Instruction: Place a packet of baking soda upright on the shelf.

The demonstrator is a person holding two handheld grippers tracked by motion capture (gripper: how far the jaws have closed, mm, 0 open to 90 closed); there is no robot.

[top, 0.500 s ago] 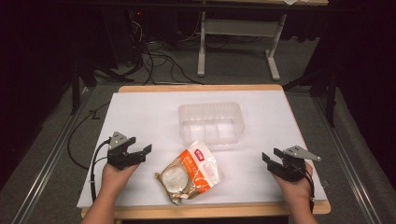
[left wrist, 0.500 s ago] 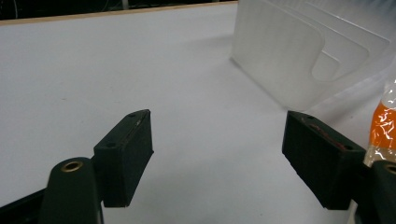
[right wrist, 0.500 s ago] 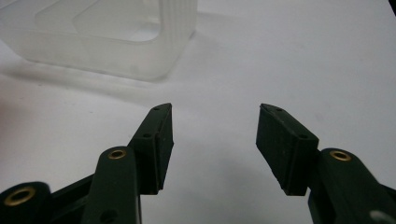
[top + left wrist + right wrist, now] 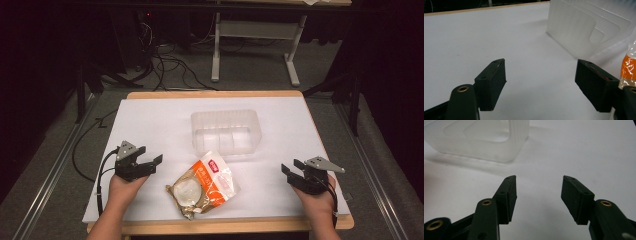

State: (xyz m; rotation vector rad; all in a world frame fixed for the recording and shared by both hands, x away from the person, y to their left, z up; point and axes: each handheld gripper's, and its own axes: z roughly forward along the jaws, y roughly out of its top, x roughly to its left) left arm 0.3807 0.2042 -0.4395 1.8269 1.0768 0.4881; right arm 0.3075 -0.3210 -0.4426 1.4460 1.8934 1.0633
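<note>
Crinkly clear film, printed orange and white, wraps the single snack packet [image 4: 204,184] lying near the front edge of the white table [image 4: 150,125], between the two hand-held grippers and just in front of a translucent plastic container [image 4: 226,131].

The left gripper [image 4: 150,164] rests beside the packet's left side with its jaws spread and nothing between them; in the left gripper view an orange corner of the wrapper [image 4: 629,67] shows beside one jaw. The right gripper [image 4: 291,172] sits well apart to the packet's right, likewise released and empty.

The packet looks light and soft, its film likely slippery and prone to crumple, with a round, pale piece of food inside that could be squashed by a hard pinch. A gentle hold on the flat sealed edge or a corner of the wrapper seems the safer place.

Count: one packet, one container divided into compartments, two grippers, one table.
</note>
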